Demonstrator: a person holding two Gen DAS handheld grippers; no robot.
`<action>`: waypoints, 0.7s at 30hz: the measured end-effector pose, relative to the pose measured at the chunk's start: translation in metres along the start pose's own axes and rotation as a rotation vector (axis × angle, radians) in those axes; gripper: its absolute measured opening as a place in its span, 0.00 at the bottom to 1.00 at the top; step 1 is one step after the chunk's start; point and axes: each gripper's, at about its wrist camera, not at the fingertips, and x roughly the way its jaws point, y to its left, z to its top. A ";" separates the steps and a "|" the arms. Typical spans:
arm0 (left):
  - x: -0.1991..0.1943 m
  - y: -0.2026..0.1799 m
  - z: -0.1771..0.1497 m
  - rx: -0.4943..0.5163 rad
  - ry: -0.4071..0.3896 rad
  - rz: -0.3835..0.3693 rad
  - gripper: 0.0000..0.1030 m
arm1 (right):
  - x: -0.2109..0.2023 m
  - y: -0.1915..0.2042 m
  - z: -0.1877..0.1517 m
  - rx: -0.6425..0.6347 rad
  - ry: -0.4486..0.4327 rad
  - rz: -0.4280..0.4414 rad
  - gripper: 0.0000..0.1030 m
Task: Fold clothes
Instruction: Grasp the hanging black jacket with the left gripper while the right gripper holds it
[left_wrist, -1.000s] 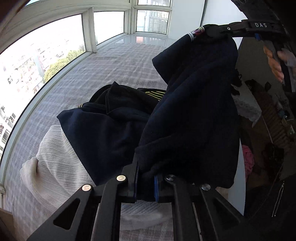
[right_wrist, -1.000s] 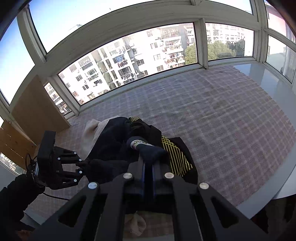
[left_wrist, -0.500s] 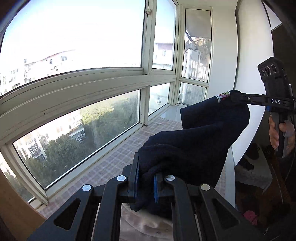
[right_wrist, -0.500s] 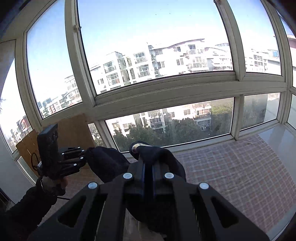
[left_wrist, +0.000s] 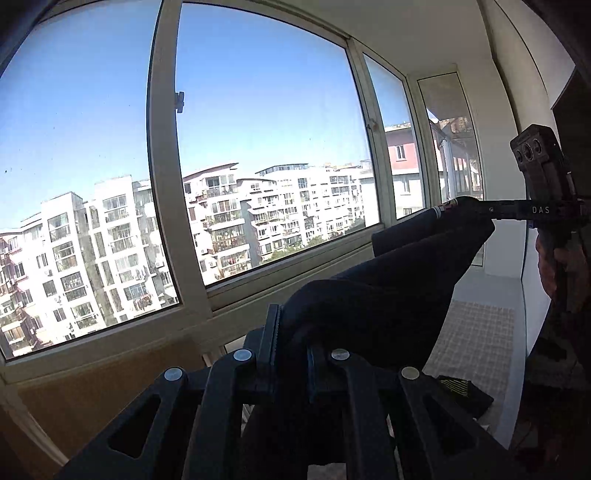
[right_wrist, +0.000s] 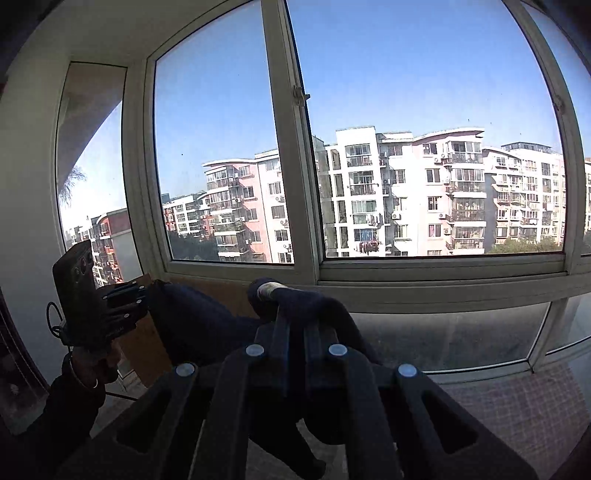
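The dark garment (left_wrist: 399, 291) hangs in the air between the left gripper (left_wrist: 291, 354) and right gripper (right_wrist: 293, 332), each clamped on an edge. Thin pinches could slip, dropping it crumpled onto the bed (right_wrist: 517, 398).

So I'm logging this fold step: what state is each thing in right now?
Navy garment: held in the air, stretched between both grippers.
Left gripper: shut on the garment.
Right gripper: shut on the garment's striped cuff.
Striped dark cloth: lying below.
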 end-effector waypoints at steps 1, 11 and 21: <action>-0.011 0.009 -0.008 0.001 0.017 0.007 0.10 | 0.011 0.014 -0.006 0.004 0.010 0.017 0.05; -0.047 0.105 -0.222 -0.132 0.402 0.022 0.10 | 0.181 0.137 -0.165 0.096 0.328 0.106 0.05; -0.056 0.146 -0.330 -0.346 0.501 0.029 0.11 | 0.269 0.183 -0.283 0.173 0.517 0.152 0.05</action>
